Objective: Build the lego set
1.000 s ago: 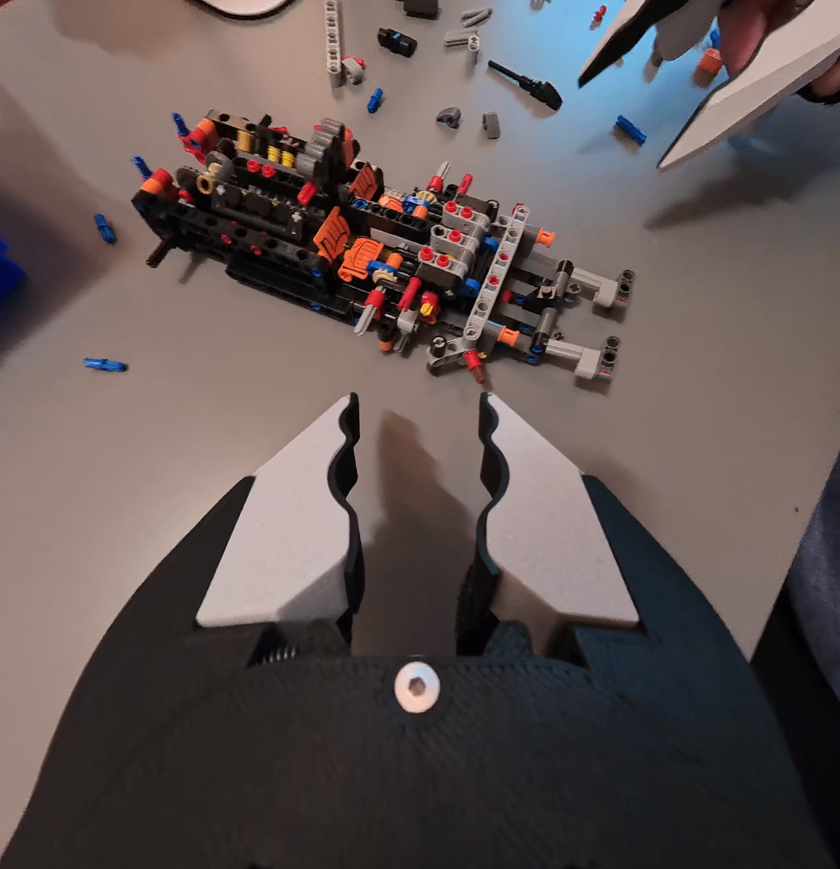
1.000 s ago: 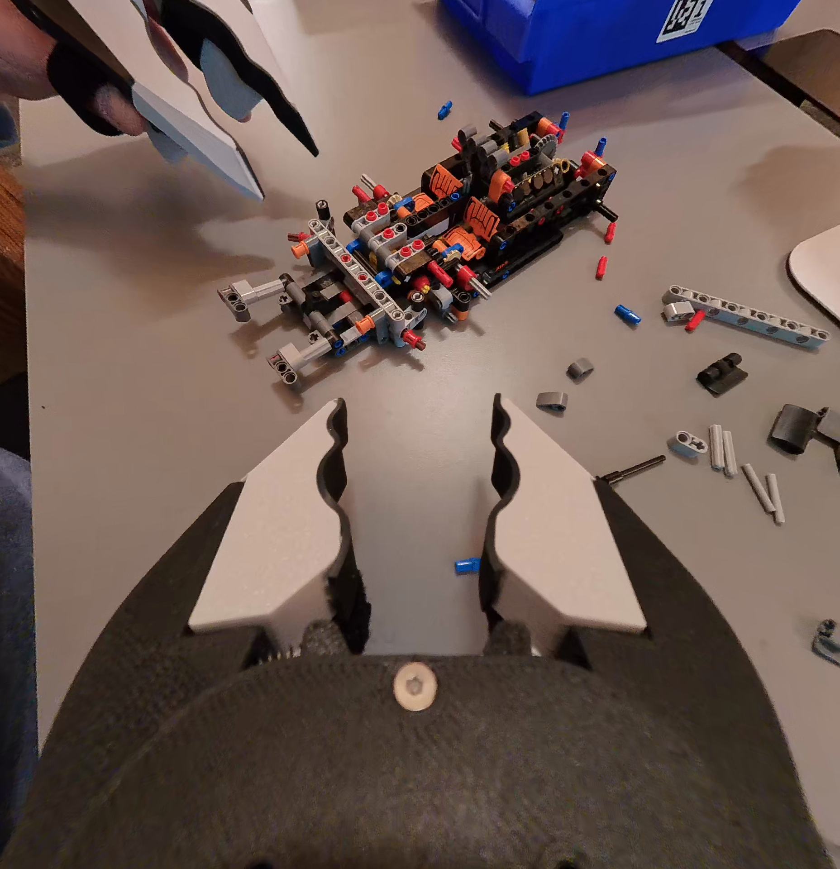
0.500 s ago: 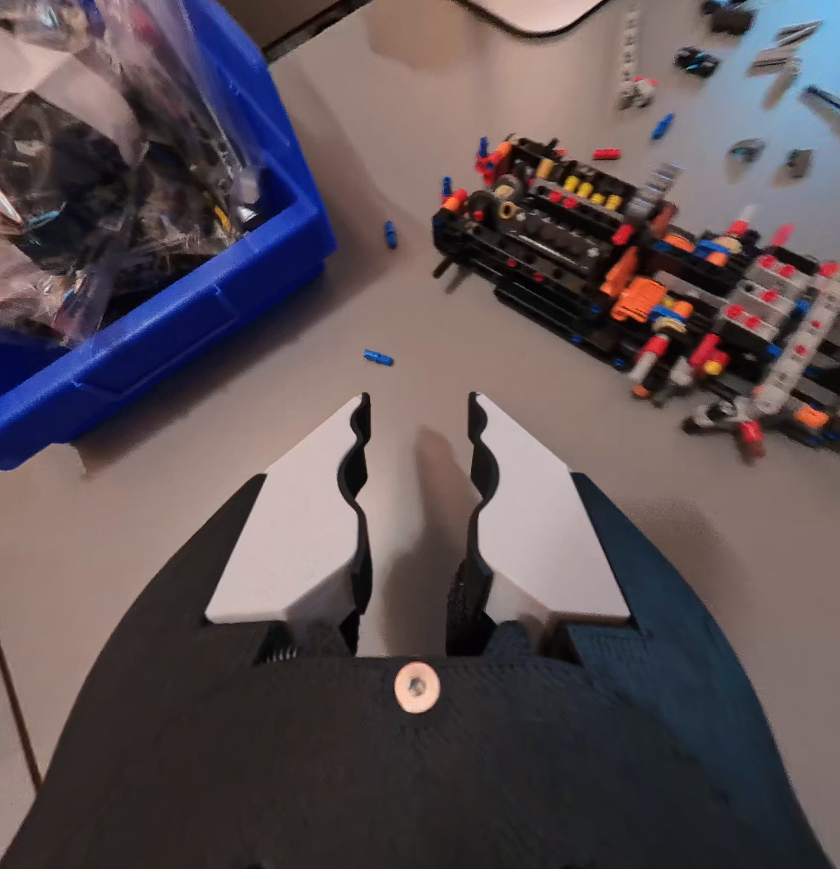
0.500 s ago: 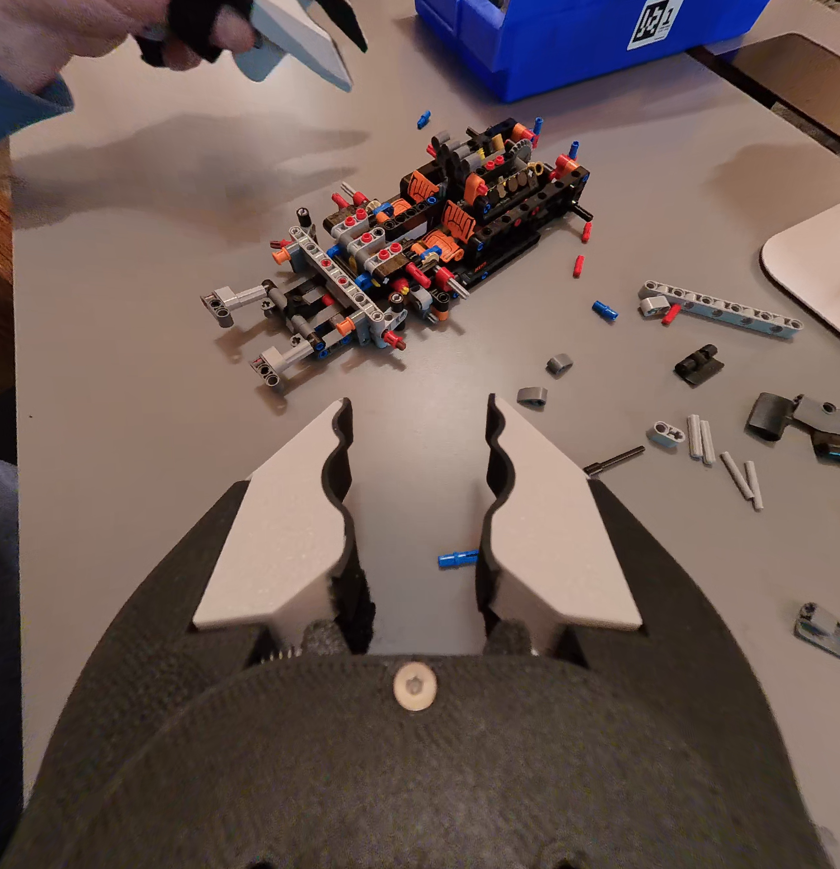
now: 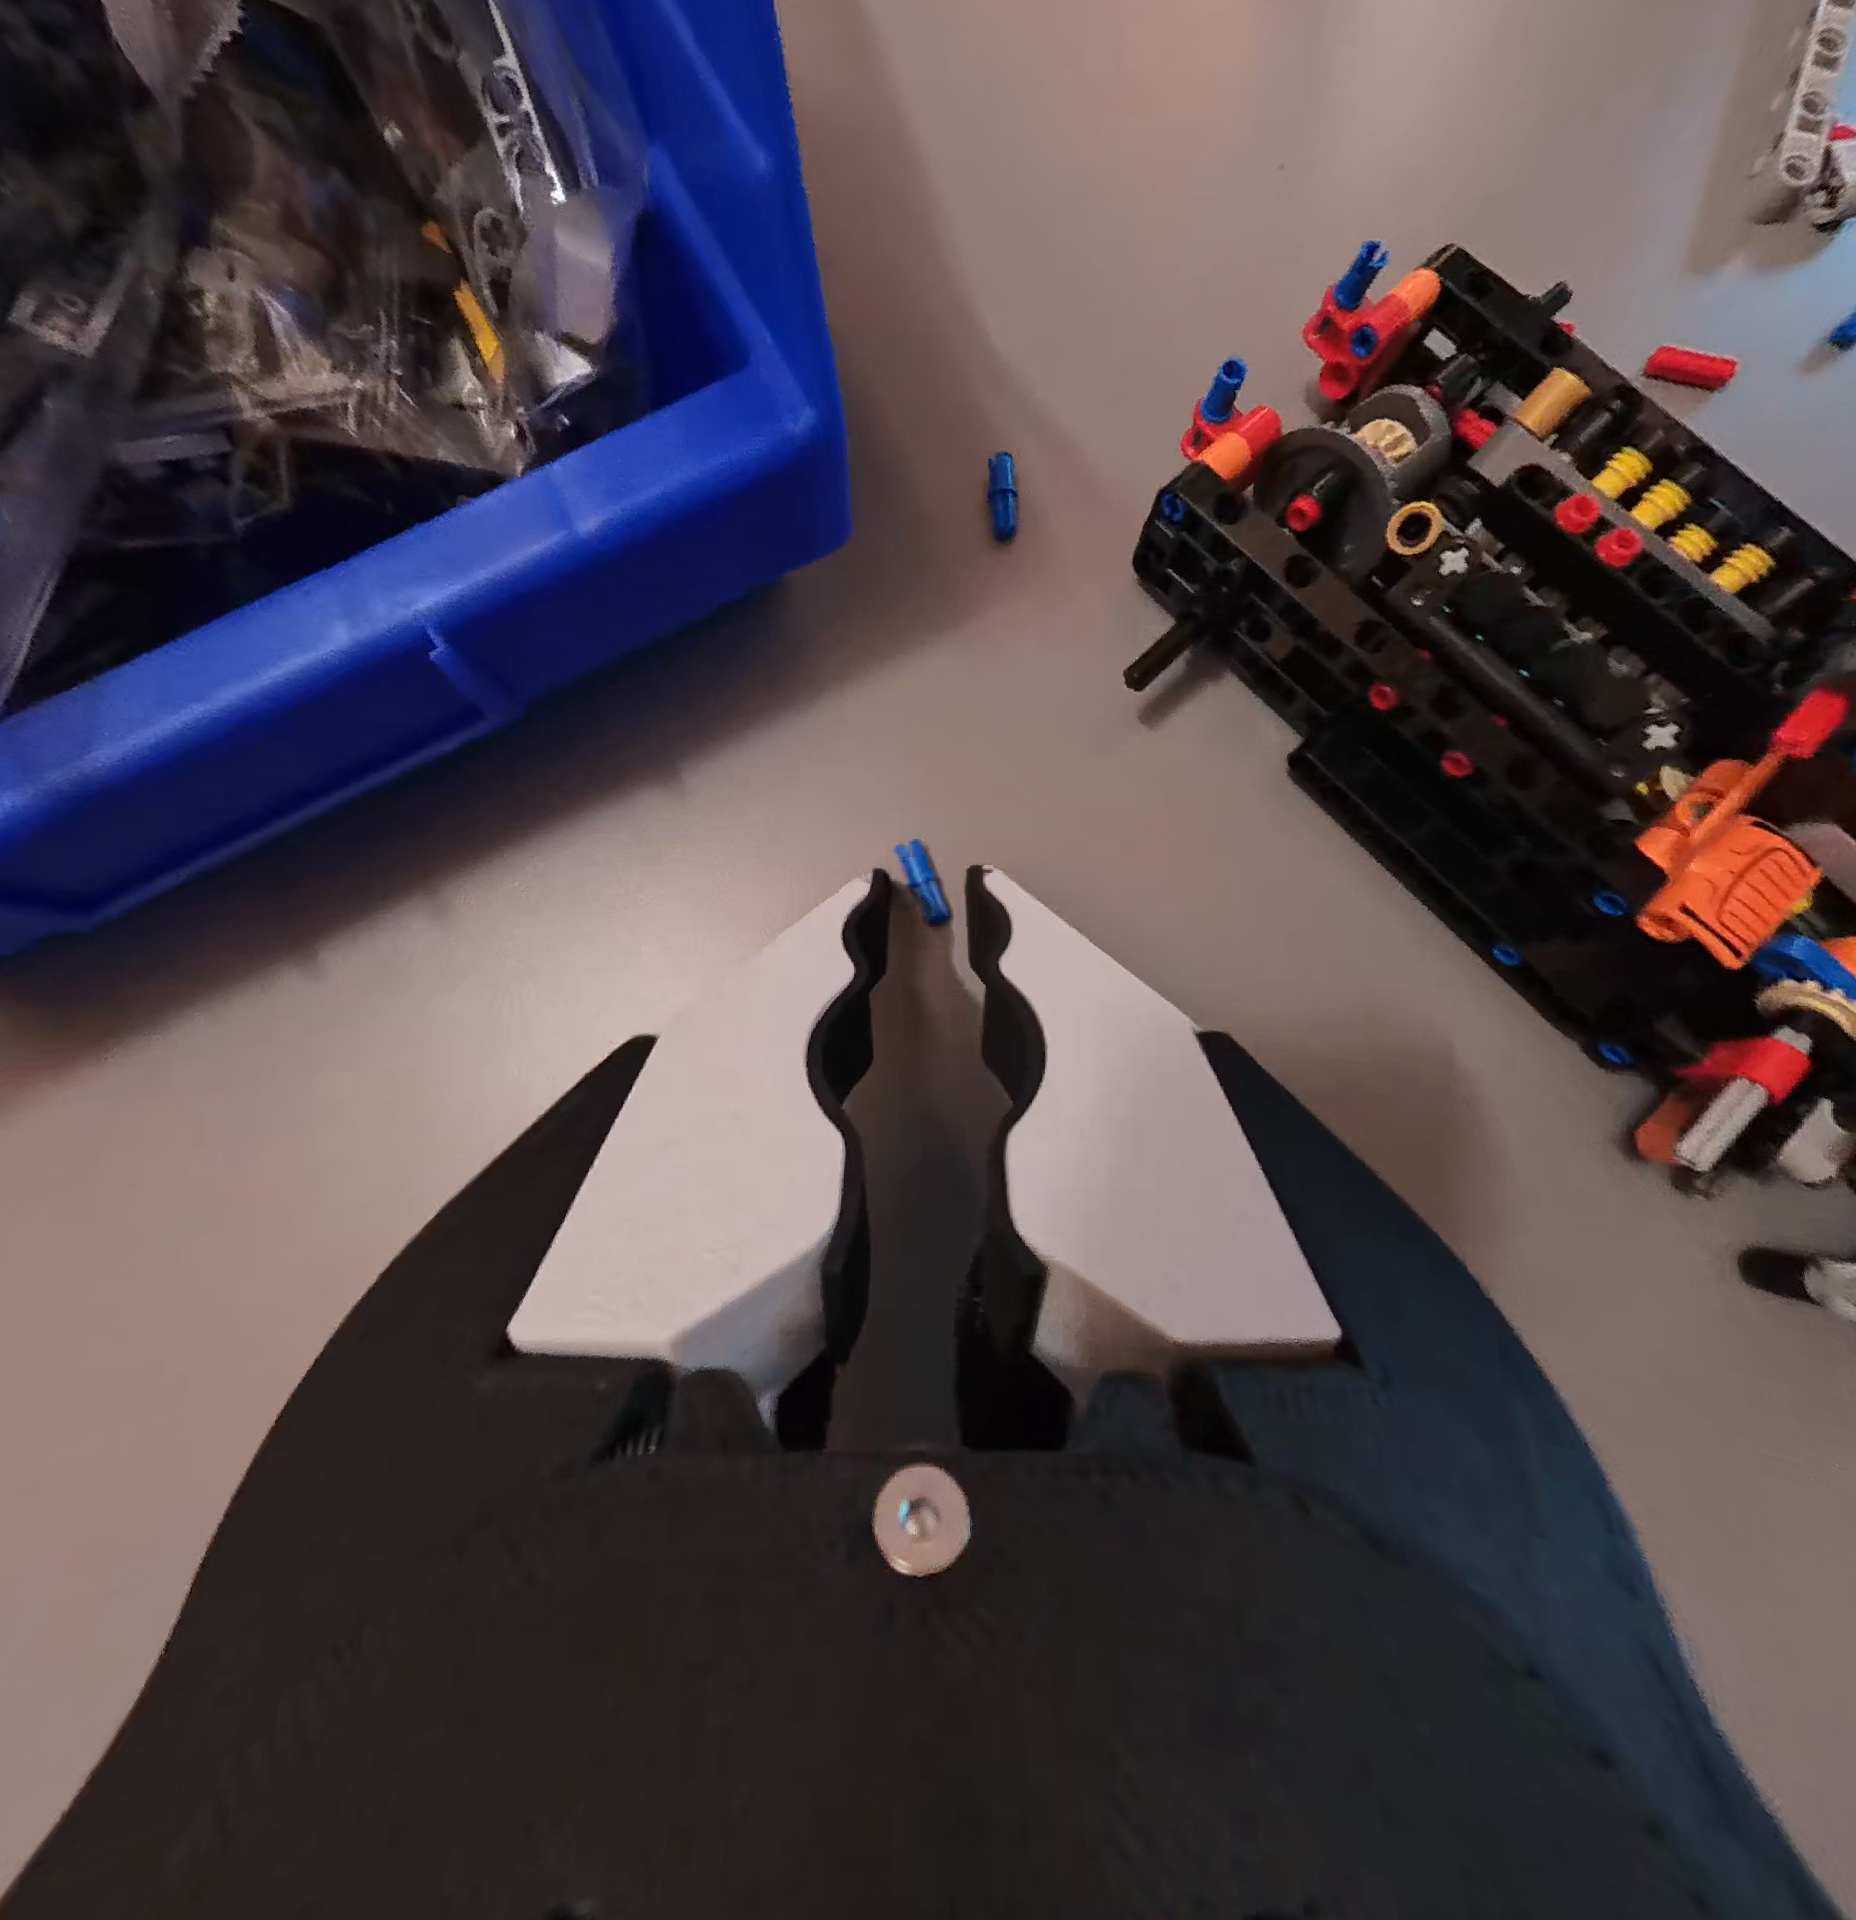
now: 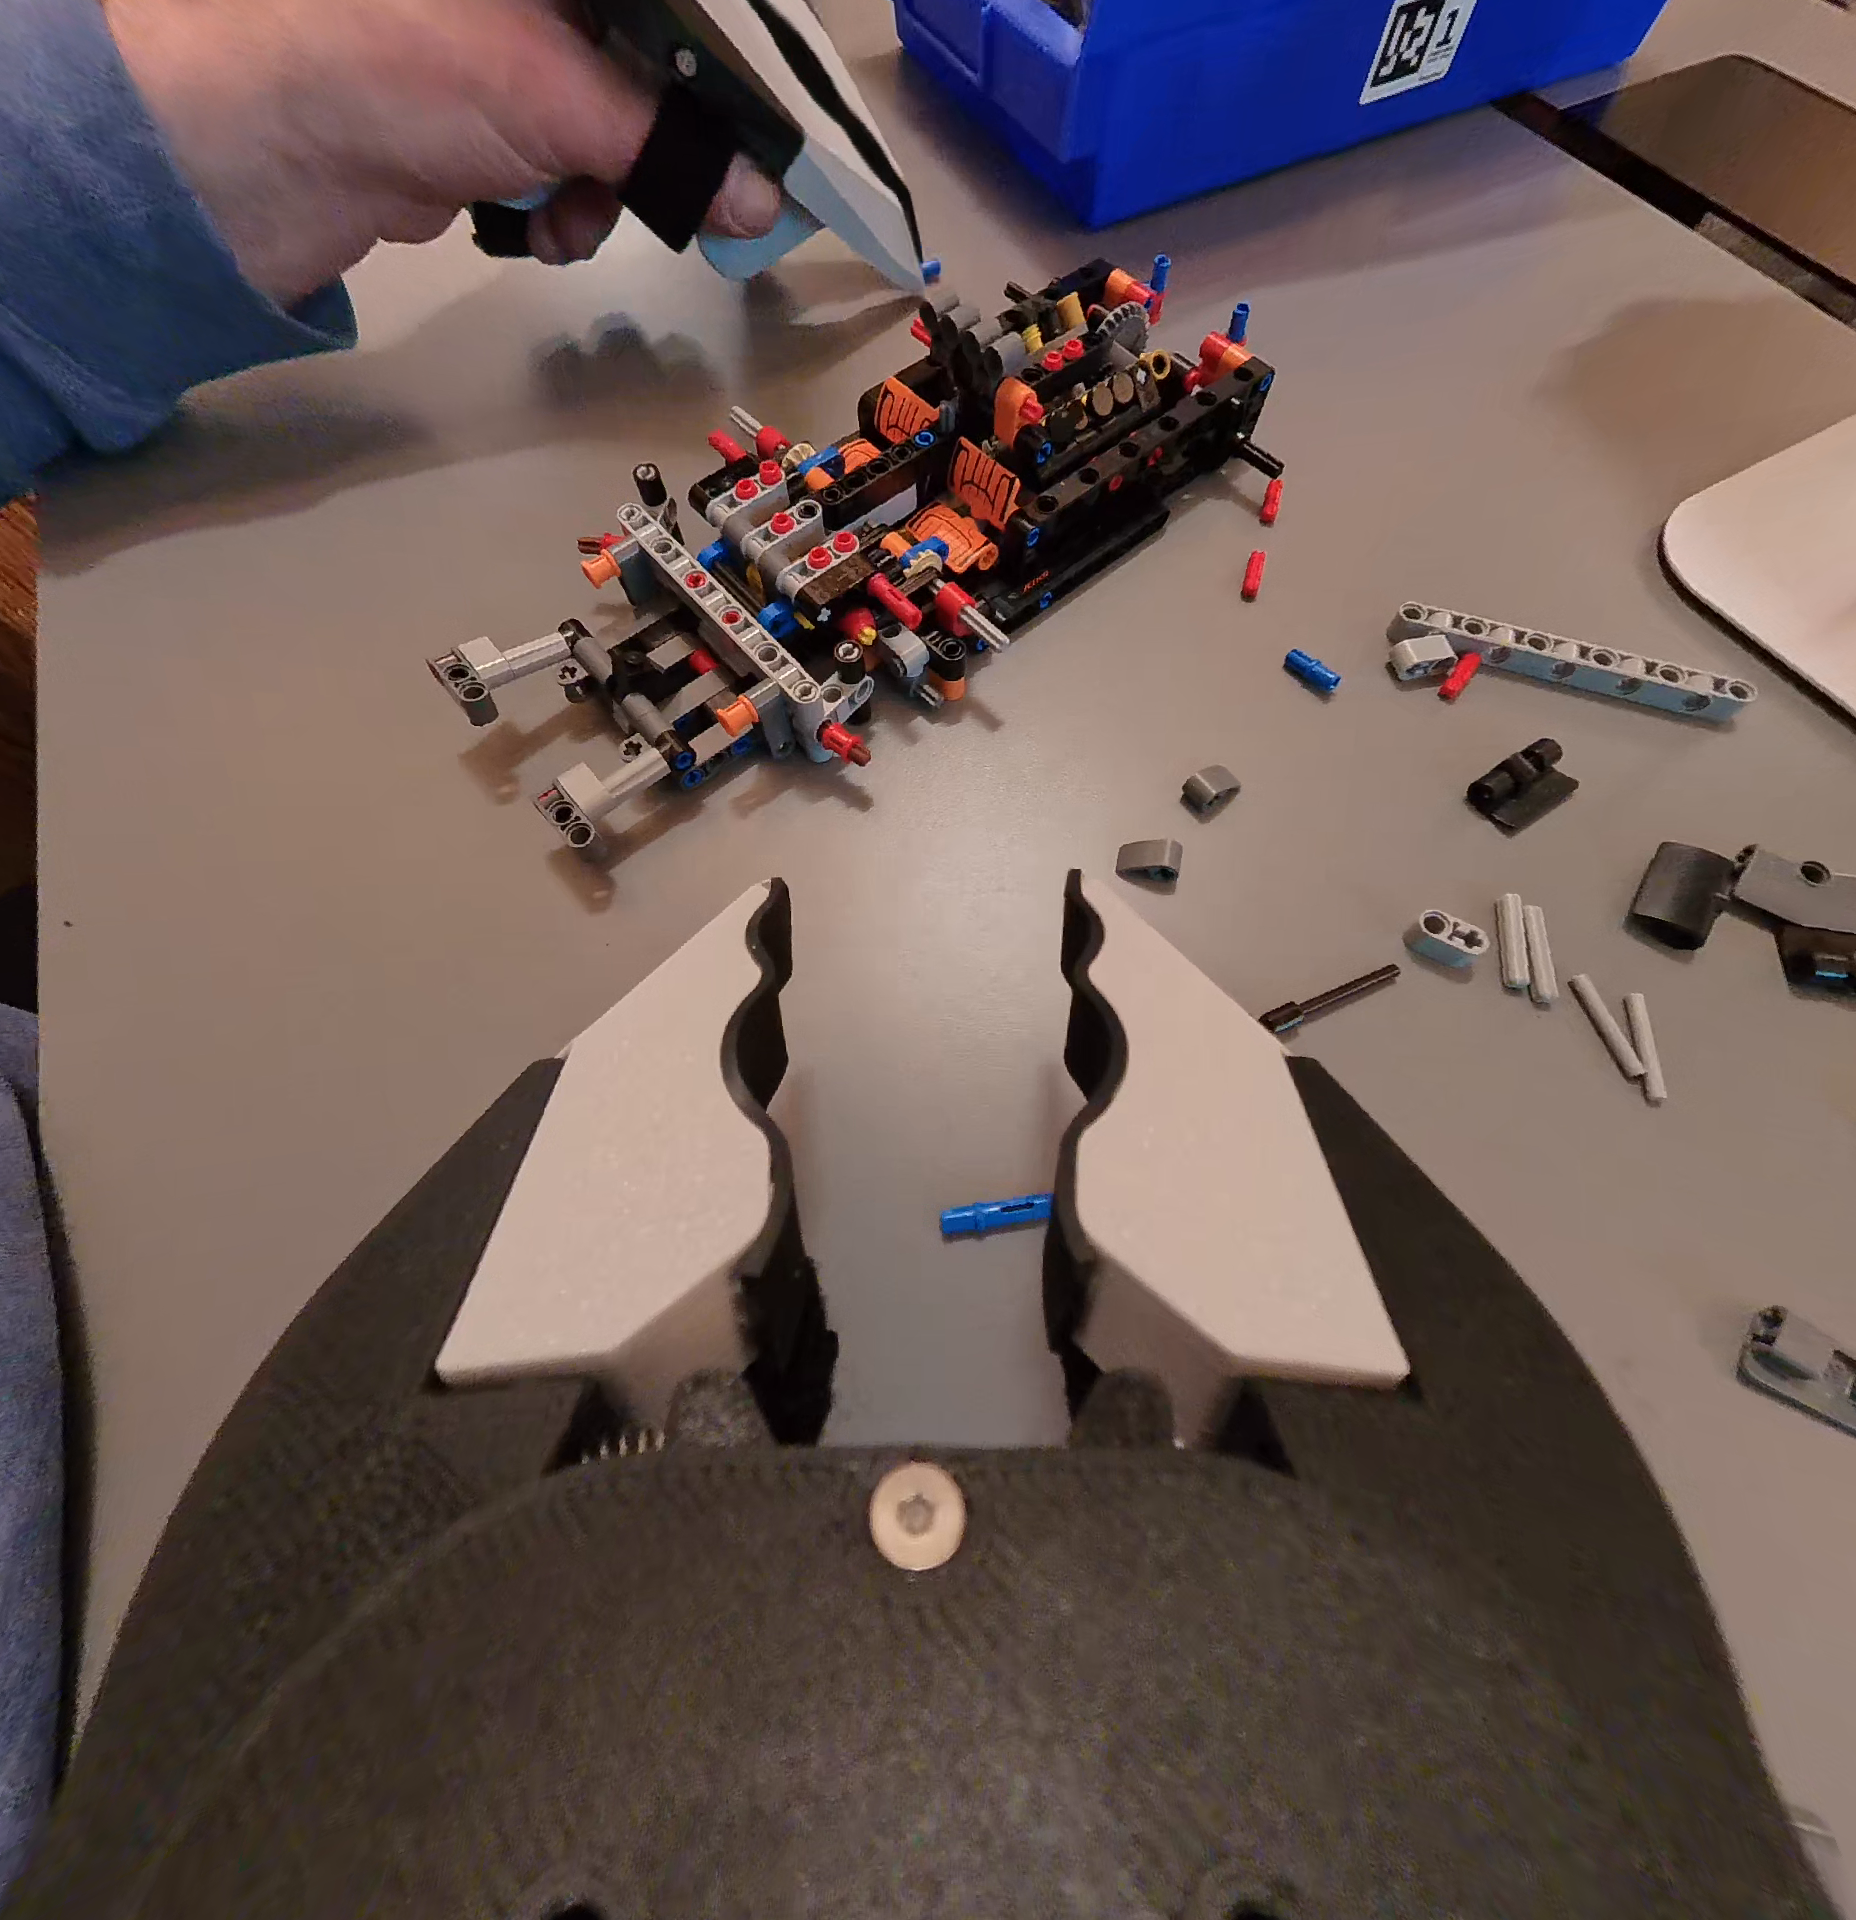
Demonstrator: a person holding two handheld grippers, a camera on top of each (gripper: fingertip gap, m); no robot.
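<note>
In the left wrist view, the left gripper [image 5: 926,883] has narrowed its jaws around a small blue pin [image 5: 924,880] at its tips, though actual contact cannot be told; the blue bin [image 5: 550,582] stands ahead to its left and the black, orange and red lego chassis [image 5: 1526,665] to its right, bare table [image 5: 1007,208] between them. In the right wrist view, the right gripper [image 6: 926,894] hangs wide and empty, the chassis [image 6: 882,561] straight ahead and loose parts, a grey beam [image 6: 1573,662] among them, to its right.
</note>
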